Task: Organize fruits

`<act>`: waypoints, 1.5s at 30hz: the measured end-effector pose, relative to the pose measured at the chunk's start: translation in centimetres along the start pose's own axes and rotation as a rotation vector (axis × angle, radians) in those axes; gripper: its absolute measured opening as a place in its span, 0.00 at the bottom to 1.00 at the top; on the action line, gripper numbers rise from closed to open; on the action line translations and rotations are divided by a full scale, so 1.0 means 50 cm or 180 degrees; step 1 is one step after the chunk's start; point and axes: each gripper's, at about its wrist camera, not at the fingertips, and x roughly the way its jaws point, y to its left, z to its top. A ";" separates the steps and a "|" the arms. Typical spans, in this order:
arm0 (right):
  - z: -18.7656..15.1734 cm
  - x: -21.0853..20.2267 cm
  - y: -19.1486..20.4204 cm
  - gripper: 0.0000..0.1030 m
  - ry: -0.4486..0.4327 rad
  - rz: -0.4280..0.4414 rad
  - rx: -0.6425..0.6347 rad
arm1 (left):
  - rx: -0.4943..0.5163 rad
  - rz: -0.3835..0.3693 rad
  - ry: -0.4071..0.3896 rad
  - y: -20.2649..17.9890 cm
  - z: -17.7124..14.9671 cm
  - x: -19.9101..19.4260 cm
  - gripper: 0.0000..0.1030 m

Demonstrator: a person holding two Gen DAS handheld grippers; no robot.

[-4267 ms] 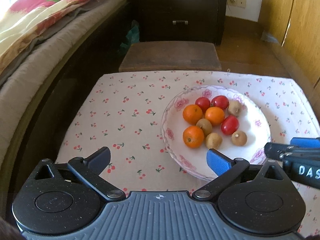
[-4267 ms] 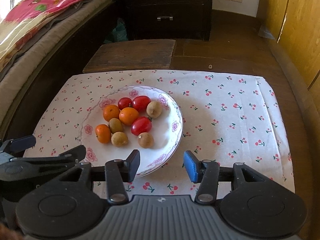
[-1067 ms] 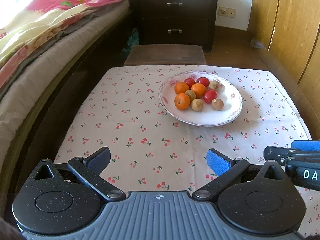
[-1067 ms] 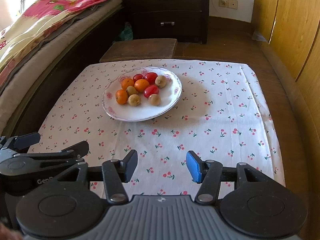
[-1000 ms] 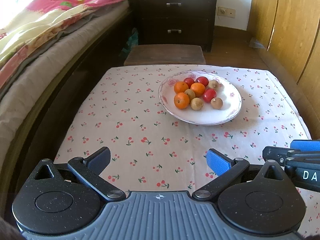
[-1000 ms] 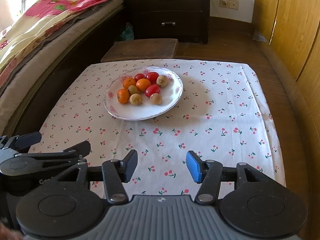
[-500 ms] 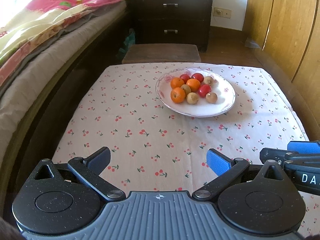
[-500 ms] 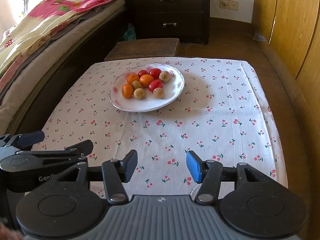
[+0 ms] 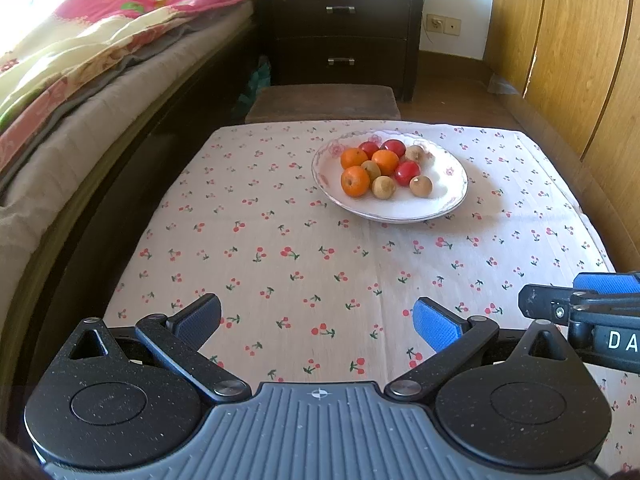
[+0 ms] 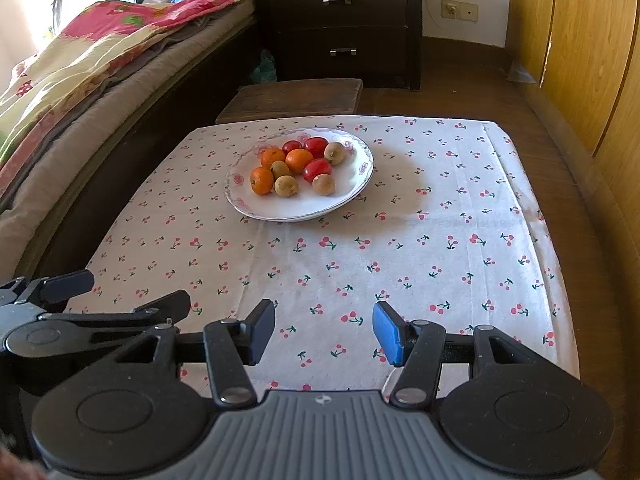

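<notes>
- Cherry-printed white cloth covers the tabletop [image 9: 304, 248]; going left to right, my left gripper [image 9: 316, 322] hangs over its near edge with jaws spread wide and nothing between them.
- The white floral-rimmed plate [image 9: 448, 200] sits toward the far side, well apart from both grippers, holding three oranges [image 9: 355, 181], three red tomato-like fruits [image 9: 407, 172] and four small brown fruits [image 9: 384, 187], all bunched and touching.
- My right gripper [image 10: 324, 330] is also parted and empty, low over the near edge.
- Risks, as I judge them: the fruits are round and packed, so closing on one could nudge its neighbours and roll them off the shallow plate; the red ones look soft and could bruise under a hard squeeze; dragging a finger might bunch the loose cloth and shift the plate.
- To the left stands a bed with a floral quilt [image 9: 80, 40]; behind, a dark wooden drawer chest [image 9: 340, 32] and low wooden stool [image 9: 324, 104]; to the right, wooden wardrobe doors [image 9: 568, 48].
</notes>
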 end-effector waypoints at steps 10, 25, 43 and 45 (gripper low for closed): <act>-0.016 -0.011 0.006 0.53 -0.0018 0.0016 -0.0011 | -0.0013 0.0005 0.0021 0.003 -0.018 -0.008 1.00; -0.050 -0.019 0.012 0.53 0.0024 0.0004 -0.0004 | -0.0038 -0.0001 0.0025 0.010 -0.041 -0.024 1.00; -0.059 -0.023 0.016 0.53 0.0023 0.0021 -0.0008 | -0.0020 -0.0018 0.0013 0.008 -0.050 -0.032 1.00; -0.060 -0.022 0.016 0.53 0.0029 0.0023 -0.0010 | -0.0017 -0.0019 0.0015 0.008 -0.050 -0.032 1.00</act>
